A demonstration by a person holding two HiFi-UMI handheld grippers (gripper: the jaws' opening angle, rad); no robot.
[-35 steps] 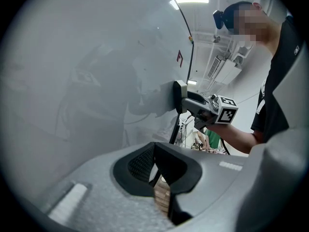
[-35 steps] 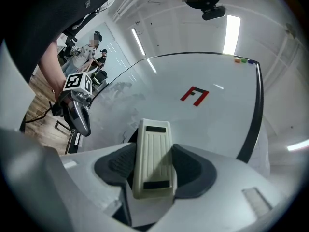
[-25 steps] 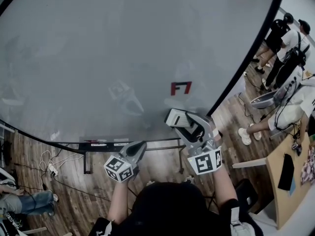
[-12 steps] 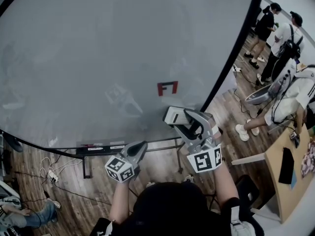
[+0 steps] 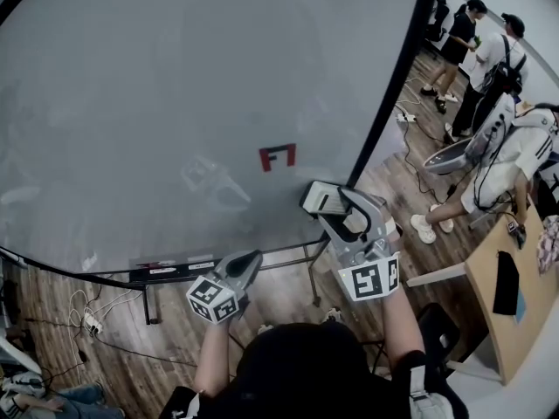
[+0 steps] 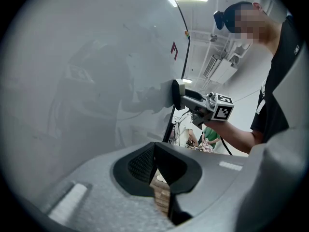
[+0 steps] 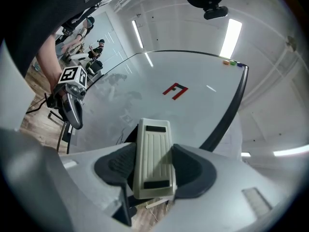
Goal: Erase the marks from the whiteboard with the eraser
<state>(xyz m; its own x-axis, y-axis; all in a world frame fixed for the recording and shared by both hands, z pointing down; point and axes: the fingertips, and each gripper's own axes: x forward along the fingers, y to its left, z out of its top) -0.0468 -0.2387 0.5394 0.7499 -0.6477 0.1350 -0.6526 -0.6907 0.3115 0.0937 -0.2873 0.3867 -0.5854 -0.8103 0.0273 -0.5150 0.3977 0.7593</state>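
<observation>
Eraser [image 7: 153, 153] sits clamped between the right gripper [image 7: 154, 172]'s jaws.

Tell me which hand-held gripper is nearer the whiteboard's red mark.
Right. The right hand-held gripper, holding the eraser, is just below-right of the red mark; the left hand-held gripper hangs lower, by the bottom edge of the whiteboard.

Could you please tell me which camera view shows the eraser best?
The right gripper view: the eraser shows its whole ribbed back, large and central, clamped in the right gripper. The head view shows it smaller and at an angle; the left gripper view shows it tiny and side-on.
</observation>
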